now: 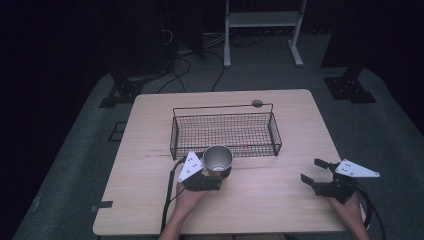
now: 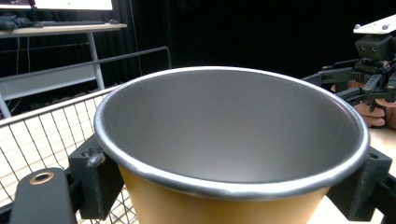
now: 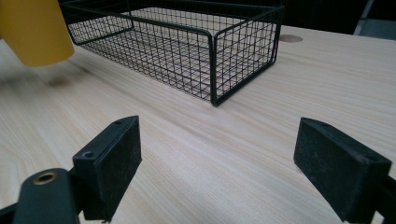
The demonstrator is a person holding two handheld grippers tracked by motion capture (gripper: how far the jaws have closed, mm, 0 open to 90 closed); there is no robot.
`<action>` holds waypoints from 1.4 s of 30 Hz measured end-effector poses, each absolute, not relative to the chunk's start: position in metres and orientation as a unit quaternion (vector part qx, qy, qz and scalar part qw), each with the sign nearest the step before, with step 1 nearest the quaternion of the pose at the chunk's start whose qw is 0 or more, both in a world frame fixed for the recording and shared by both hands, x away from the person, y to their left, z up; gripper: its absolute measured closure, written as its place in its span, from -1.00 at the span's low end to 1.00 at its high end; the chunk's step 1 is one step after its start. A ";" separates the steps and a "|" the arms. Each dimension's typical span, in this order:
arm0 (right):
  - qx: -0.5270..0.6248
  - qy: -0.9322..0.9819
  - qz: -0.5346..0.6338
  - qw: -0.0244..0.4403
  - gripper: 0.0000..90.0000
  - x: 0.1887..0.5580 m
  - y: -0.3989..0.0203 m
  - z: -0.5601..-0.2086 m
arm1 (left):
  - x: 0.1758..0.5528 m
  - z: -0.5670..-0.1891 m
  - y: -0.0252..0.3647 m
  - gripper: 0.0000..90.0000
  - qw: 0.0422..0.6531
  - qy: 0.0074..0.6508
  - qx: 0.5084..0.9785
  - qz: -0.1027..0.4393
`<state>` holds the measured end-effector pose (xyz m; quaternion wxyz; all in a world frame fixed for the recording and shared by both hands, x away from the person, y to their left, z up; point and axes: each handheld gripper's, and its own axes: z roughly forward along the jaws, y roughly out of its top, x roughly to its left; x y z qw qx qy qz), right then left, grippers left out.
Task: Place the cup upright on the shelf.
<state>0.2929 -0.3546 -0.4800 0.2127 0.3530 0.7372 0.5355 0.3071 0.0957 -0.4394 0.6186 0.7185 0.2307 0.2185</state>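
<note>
Near the table's front edge, left of centre: left gripper [image 1: 212, 176], jaws clamped on a yellow metal-lined cup [image 1: 218, 159], upright, apparently lifted clear of the wood, just before the near wall of the black wire basket [image 1: 226, 131] at table centre. Handling note: raise the cup above that wall, keep it level, lower inside, then release. Front right corner: right gripper [image 1: 314, 172], jaws spread, holding nothing.

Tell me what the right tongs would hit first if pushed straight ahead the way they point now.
Probably the near corner of the wire basket; the open right tongs have bare table before it, though depth is hard to judge.
</note>
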 end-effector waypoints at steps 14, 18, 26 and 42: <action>0.354 0.736 0.537 0.212 -0.69 0.293 -0.355 -0.480 | 0.321 -0.411 0.096 -0.71 0.627 0.215 0.715 0.224; 0.354 0.735 0.537 0.212 -0.69 0.293 -0.355 -0.480 | 0.329 -0.399 0.095 -0.71 0.631 0.208 0.716 0.215; 0.354 0.735 0.539 0.211 -0.69 0.293 -0.355 -0.480 | 0.343 -0.383 0.088 -0.71 0.628 0.189 0.724 0.212; 0.354 0.734 0.541 0.210 -0.69 0.293 -0.356 -0.480 | 0.379 -0.361 0.089 -0.71 0.636 0.188 0.720 0.205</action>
